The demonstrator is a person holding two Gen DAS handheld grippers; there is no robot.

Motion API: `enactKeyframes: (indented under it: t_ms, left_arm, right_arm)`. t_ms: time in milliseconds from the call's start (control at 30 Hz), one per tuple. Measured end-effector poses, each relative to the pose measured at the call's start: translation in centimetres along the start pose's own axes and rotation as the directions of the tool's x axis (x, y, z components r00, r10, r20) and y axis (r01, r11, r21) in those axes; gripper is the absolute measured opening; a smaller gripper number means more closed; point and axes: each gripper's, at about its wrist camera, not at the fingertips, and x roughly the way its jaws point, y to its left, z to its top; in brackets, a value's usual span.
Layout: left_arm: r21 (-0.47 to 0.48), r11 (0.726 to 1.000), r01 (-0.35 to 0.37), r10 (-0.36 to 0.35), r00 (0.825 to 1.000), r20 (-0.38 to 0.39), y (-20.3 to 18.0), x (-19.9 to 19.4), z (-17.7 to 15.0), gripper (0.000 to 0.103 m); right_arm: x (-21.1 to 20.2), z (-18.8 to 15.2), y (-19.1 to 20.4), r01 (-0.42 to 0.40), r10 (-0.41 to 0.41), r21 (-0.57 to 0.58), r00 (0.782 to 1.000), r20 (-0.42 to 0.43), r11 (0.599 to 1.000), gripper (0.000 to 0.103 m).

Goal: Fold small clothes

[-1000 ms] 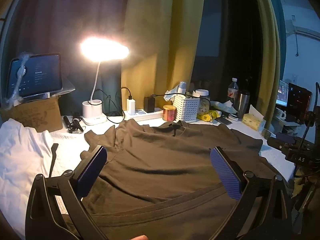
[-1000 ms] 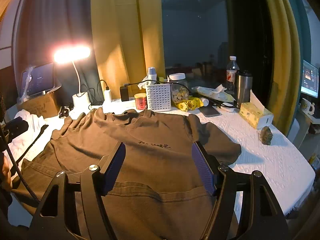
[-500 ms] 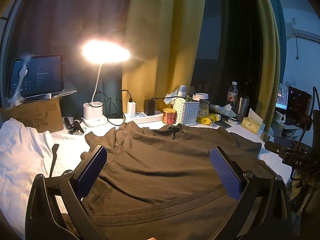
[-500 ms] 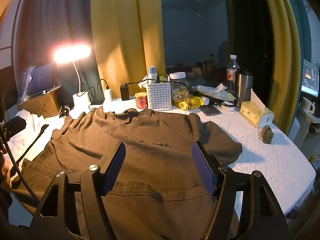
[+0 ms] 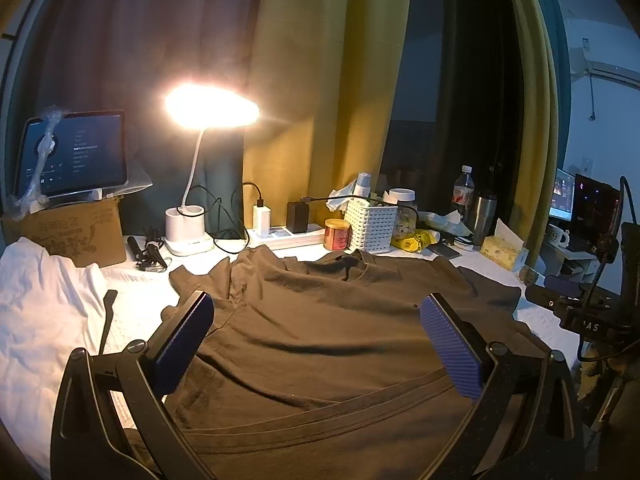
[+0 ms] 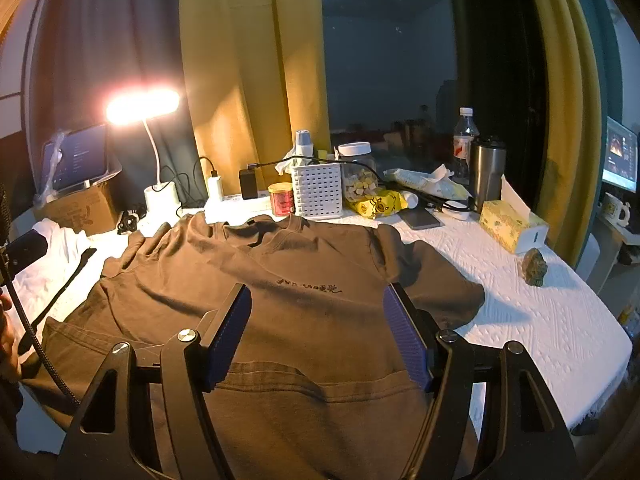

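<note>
The brown T-shirt (image 6: 304,280) lies spread flat on the white-covered tabletop (image 6: 540,312), neck toward the clutter at the far edge, both sleeves out to the sides and the hem band nearest the cameras. No fold shows in it; the body is only lightly rumpled, most of all near the left sleeve, so the folding looks not yet begun.

The left gripper (image 5: 316,340) hangs above the lower part of the shirt with its fingers spread wide and nothing between them. The right gripper (image 6: 316,332) does the same over the shirt's lower middle, fingers spread and empty.

A white garment (image 5: 44,304) lies bunched at the left, unfolded as far as can be seen. Every fold appears to remain.
</note>
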Motion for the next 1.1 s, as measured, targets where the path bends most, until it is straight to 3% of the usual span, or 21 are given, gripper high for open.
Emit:
enactKeyframes:
  t_ms: [1100]
  left_arm:
    - [-0.002,1.0,0.027,-0.027,1.0,0.009,0.31,-0.08,0.01,0.102]
  right_arm:
    - [0.11,-0.09,0.04,0.001,-0.001,-0.001,1.0,-0.001,1.0,0.072]
